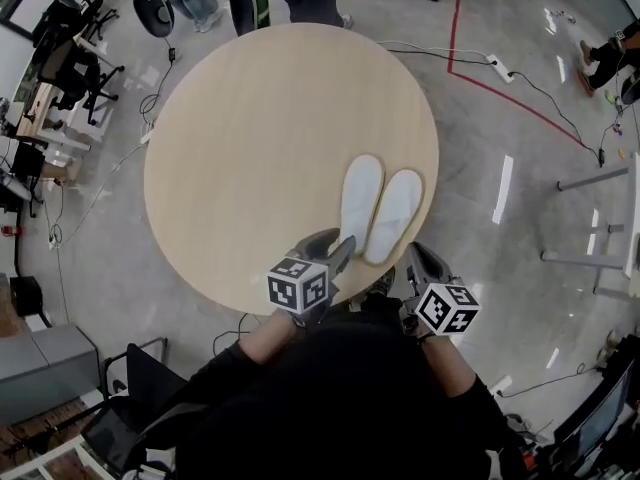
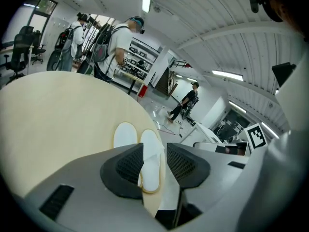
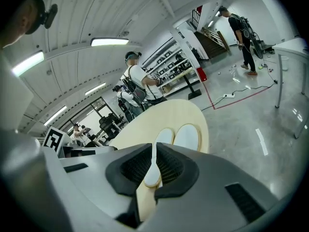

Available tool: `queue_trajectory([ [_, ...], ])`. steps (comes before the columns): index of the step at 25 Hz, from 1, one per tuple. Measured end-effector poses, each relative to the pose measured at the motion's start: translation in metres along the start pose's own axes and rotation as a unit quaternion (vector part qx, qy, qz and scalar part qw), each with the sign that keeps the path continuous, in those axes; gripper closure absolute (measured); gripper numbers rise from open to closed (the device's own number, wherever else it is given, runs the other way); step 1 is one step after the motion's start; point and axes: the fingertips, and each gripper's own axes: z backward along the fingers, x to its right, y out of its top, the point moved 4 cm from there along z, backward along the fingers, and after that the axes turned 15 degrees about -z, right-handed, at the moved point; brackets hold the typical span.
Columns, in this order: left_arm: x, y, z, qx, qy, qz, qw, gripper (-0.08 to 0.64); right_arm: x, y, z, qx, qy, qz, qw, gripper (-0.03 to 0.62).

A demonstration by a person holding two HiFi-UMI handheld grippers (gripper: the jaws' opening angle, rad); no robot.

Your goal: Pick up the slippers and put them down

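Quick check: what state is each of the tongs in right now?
Left tongs: open, gripping nothing.
Right tongs: closed, holding nothing.

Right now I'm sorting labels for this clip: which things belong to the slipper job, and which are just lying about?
Job: slipper, other slipper, table, left gripper (open), right gripper (shut).
Lying about: power strip, office chair, red floor tape.
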Motion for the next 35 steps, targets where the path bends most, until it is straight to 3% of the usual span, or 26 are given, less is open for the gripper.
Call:
queue_trajectory([
  [11,-0.026,0.016,-0.035,-0.009,-0.009,0.009,0.9999,0.394,0.011,0.02,-0.037,-0.014,-0.025,-0.009,1.0,0.574],
  [17,-0.038,0.015,-0.07,-0.039,-0.022,0.004,0.999,0.393,0.03,0.025,-0.063,-0.024,-0.048,-0.028,0.998,0.569],
  [21,-0.053,0.012,-0.09,-0.054,-0.013,0.002,0.9985,0.393,0.041,0.02,-0.08,-0.044,-0.061,-0.046,0.996,0.463],
  [35,-0.079,-0.01,-0.168,-0.118,-0.013,0.006,0.9929,0.393,0.093,0.018,-0.133,-0.09,-0.109,-0.078,0.987,0.456],
])
